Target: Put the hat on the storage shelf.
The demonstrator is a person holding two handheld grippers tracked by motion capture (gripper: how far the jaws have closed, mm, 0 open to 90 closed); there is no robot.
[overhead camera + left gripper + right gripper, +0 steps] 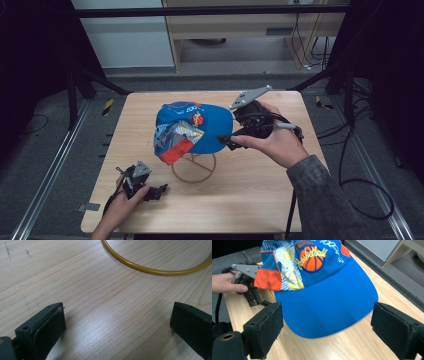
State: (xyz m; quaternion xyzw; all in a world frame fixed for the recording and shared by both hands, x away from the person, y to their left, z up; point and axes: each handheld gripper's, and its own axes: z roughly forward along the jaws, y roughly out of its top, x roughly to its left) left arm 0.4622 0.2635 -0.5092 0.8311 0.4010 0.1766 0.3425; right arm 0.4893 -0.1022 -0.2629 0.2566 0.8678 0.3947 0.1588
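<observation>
High view: a blue cap [192,131] sits on a yellow wire stand [194,168] in the middle of the wooden table [250,200]. A round orange badge marks its front, with writing too small to read. The right gripper [226,139] is at the edge of the cap's brim. The left gripper [159,190] rests on the table, down and to the left of the stand.

Left gripper view: the jaws stand wide apart over bare wood, with nothing between them. The stand's yellow ring [150,270] lies ahead of them.

Right gripper view: the jaws are spread, one on each side of the blue brim [332,307], not pressing it. Above the brim is an orange basketball patch [312,261] crossed by yellow script, not clearly legible, beside orange, white and yellow side panels.
</observation>
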